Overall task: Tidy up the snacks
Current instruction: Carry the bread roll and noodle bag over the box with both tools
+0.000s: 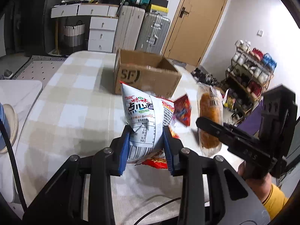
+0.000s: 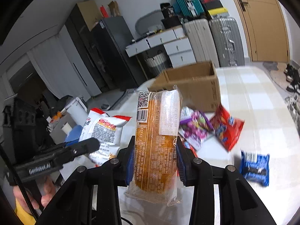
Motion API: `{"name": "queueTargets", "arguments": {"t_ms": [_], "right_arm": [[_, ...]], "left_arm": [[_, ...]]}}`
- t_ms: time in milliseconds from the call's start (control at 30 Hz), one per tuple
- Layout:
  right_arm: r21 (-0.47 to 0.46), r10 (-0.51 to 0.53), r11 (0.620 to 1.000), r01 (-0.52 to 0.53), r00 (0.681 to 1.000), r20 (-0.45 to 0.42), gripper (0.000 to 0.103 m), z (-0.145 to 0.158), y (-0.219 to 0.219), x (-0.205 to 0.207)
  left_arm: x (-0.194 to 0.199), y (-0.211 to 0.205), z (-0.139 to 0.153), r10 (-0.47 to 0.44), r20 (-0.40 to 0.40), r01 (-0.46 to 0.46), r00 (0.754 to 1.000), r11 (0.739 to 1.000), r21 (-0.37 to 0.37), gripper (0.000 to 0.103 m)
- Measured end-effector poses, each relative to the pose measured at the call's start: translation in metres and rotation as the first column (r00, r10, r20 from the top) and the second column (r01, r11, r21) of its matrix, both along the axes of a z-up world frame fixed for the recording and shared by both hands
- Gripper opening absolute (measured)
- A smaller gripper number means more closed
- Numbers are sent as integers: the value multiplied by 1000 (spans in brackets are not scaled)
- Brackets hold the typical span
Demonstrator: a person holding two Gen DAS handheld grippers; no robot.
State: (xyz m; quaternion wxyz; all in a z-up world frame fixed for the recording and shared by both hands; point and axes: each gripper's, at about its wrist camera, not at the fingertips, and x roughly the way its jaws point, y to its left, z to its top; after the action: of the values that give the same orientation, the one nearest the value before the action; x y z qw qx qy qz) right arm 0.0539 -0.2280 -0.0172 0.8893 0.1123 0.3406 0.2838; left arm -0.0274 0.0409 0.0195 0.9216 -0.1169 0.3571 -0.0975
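My left gripper (image 1: pixel 146 148) is shut on a white noodle-snack bag (image 1: pixel 142 116), held upright above the checked tablecloth (image 1: pixel 71 97). My right gripper (image 2: pixel 155 159) is shut on a clear-wrapped orange bread roll (image 2: pixel 157 138), also lifted off the table. The roll (image 1: pixel 209 120) and the right gripper (image 1: pixel 211 126) show at the right of the left wrist view. The white bag (image 2: pixel 103 129) and left gripper (image 2: pixel 82 146) appear at the left of the right wrist view. An open cardboard box (image 1: pixel 146 75) (image 2: pixel 189 86) stands just beyond both.
On the table lie a red packet (image 2: pixel 226 127) (image 1: pixel 181 110), a purple packet (image 2: pixel 196 129) and a blue packet (image 2: pixel 255 166). Stacked plates (image 1: pixel 11 123) sit at the left. Suitcases (image 1: pixel 151 30), drawers (image 1: pixel 101 33), a door (image 1: pixel 196 22) and a shoe rack (image 1: pixel 251 78) line the room.
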Motion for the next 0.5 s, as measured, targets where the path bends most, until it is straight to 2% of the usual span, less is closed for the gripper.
{"name": "queueTargets", "arguments": {"t_ms": [267,500], "right_arm": [[23,-1,1000,1,1000,13,38,45,3,24],[54,-2,999,3,1000,-20,38,79,10,74]], "left_arm": [[28,11,40,-1,36,3,999,999,-40,30],[83,26,74,-5,32,7,999,998,-67,30]]}}
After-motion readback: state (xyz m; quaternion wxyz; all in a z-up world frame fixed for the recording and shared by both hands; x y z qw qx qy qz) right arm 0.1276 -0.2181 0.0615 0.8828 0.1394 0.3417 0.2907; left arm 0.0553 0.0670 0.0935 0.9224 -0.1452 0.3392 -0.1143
